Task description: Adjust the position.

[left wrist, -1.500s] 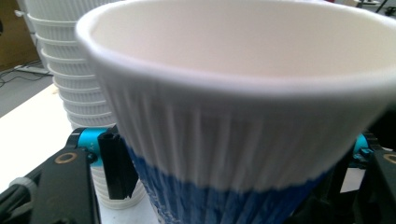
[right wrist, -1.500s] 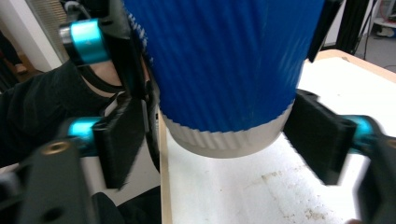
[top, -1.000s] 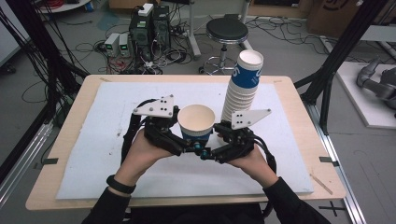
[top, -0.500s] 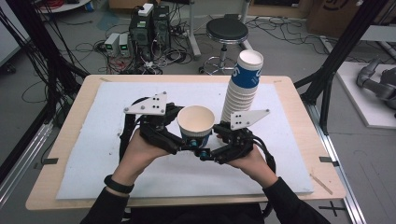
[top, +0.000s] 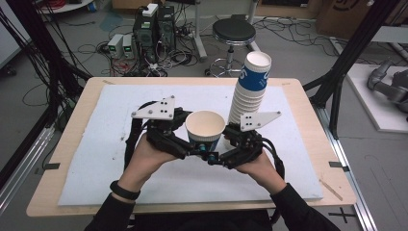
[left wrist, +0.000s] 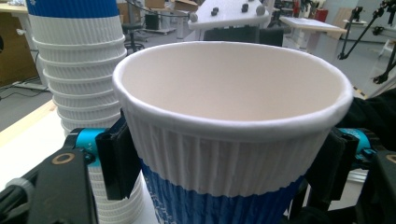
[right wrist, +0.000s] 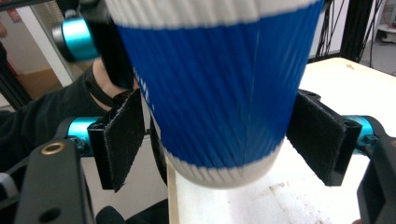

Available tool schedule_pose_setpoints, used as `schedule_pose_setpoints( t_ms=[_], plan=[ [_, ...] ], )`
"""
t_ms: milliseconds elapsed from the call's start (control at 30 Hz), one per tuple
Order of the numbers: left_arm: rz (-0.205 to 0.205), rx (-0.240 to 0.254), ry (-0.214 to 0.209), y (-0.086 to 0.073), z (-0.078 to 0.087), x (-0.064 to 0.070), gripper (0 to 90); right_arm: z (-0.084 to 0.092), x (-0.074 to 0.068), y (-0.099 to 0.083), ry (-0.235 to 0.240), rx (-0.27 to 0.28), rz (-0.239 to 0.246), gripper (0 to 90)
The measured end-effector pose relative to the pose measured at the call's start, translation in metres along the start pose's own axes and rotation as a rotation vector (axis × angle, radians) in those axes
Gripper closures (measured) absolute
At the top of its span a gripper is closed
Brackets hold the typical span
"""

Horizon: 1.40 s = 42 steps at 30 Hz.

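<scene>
Gripping the paper cup [top: 205, 129] just under its rim, the left gripper [top: 192, 150] holds it upright above the white mat [top: 96, 159] at the centre of the high view; its jaws have just been closing and its pads [left wrist: 116, 156] press the ribbed wall on both sides. Lower on the same cup, the right gripper [top: 214, 158] has just been opening: in the right gripper view its pads [right wrist: 122, 135] stand clear of the blue band, released. Farther back, right of centre, a stack of cups [top: 250, 86] rises from the mat on the table [top: 308, 96].
</scene>
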<state>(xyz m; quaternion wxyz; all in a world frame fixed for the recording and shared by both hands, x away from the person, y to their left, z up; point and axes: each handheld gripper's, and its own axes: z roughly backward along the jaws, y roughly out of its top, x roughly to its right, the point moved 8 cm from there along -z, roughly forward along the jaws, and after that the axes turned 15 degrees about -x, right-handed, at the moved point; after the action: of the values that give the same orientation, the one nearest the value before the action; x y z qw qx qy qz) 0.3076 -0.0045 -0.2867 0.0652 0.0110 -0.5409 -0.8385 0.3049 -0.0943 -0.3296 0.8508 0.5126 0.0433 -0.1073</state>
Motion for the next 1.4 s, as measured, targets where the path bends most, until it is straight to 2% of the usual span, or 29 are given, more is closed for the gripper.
schedule_pose_setpoints(
  t_ms=[100, 333, 467, 767, 933, 1200, 1400],
  plan=[
    [-0.002, -0.005, -0.005, 0.000, -0.001, 0.000, 24.7, 0.000, 0.000, 0.000, 0.000, 0.002, 0.001, 26.8],
    [-0.007, -0.012, -0.011, -0.001, -0.001, 0.001, 20.9, 0.000, -0.001, -0.001, 0.001, -0.014, 0.011, 27.6],
    [0.002, 0.018, -0.014, 0.002, 0.003, 0.001, 17.4, -0.002, -0.002, -0.002, 0.004, -0.030, 0.016, 27.7],
    [0.018, 0.037, -0.036, 0.003, 0.005, 0.002, 17.7, -0.005, -0.003, -0.002, 0.001, -0.036, 0.024, 27.7],
    [0.013, 0.036, -0.040, 0.003, 0.005, 0.002, 20.0, -0.005, -0.003, -0.003, 0.000, -0.040, 0.028, 28.1],
    [0.015, 0.044, -0.034, 0.004, 0.008, 0.001, 21.0, -0.003, -0.003, -0.002, -0.010, -0.035, 0.032, 27.1],
    [0.015, 0.047, -0.025, 0.003, 0.012, -0.001, 21.4, 0.000, 0.000, -0.003, -0.021, -0.037, 0.035, 22.0]
  ],
)
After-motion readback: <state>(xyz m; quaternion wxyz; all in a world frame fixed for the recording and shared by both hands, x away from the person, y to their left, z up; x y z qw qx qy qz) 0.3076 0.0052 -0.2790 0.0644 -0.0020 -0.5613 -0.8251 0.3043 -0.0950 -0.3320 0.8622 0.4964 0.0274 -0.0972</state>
